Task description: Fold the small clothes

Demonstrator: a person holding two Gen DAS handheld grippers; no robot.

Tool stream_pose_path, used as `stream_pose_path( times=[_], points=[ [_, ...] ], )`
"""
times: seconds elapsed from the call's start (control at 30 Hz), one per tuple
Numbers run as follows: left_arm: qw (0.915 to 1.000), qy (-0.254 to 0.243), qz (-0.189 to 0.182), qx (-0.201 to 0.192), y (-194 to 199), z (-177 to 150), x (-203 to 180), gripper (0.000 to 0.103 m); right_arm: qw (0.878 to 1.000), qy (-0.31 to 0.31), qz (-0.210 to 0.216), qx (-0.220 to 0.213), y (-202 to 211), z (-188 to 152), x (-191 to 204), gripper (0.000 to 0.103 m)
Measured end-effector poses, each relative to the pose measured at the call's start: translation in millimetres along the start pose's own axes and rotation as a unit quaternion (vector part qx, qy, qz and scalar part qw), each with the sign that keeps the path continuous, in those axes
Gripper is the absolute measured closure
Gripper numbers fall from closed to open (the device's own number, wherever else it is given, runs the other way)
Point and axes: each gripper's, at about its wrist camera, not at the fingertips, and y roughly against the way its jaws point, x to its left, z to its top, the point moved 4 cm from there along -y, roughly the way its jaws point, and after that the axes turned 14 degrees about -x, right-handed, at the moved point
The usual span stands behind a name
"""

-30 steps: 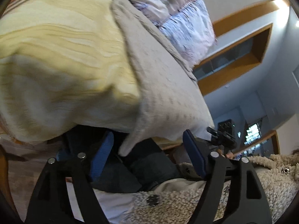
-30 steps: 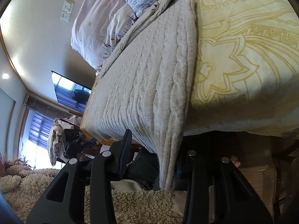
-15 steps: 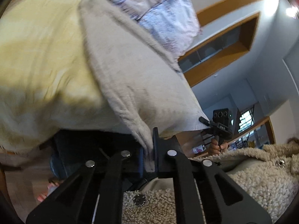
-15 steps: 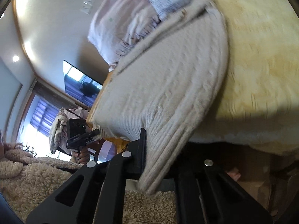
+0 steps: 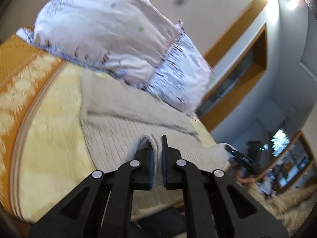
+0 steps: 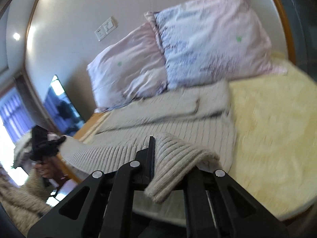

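A beige knitted sweater [image 5: 122, 127] lies on the yellow bedspread [image 5: 53, 144], its top toward the pillows. My left gripper [image 5: 156, 142] is shut on the sweater's near hem, a fold of knit pinched between the blue pads. In the right wrist view the same sweater [image 6: 158, 123] spreads ahead, and my right gripper [image 6: 170, 148] is shut on its ribbed hem [image 6: 178, 160], which drapes over the right finger and hides it. Both grippers hold the hem lifted over the sweater's body.
Two pink and blue floral pillows [image 6: 178, 53] lie against the wall at the head of the bed [image 6: 273, 130]. The bed's orange edge [image 5: 17, 63] runs on the left. A person's fleece jacket [image 6: 17, 198] and other gripper [image 6: 43, 140] show at left.
Both grippers were open below the hanging hem a second ago. They closed on it, then rose and swung forward over the bed, carrying the hem up onto the sweater.
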Motion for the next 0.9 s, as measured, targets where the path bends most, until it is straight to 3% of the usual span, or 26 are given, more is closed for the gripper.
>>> stream_pose_path(
  times=[0.2, 0.6, 0.9],
  points=[
    [0.997, -0.021, 0.075, 0.001, -53.8, 40.8, 11.5, 0.097, 0.998, 0.032, -0.057, -0.015, -32.6, 15.9, -8.6, 0.096],
    [0.9906, -0.053, 0.126, -0.01, -121.6, 95.8, 17.7, 0.097, 0.995, 0.006, -0.092, -0.029, -92.6, 54.0, -31.4, 0.096],
    [0.9854, -0.015, 0.169, 0.011, -177.9, 100.9, 65.0, 0.097, 0.991, -0.064, -0.114, 0.022, -165.3, 48.9, -71.5, 0.096]
  ],
)
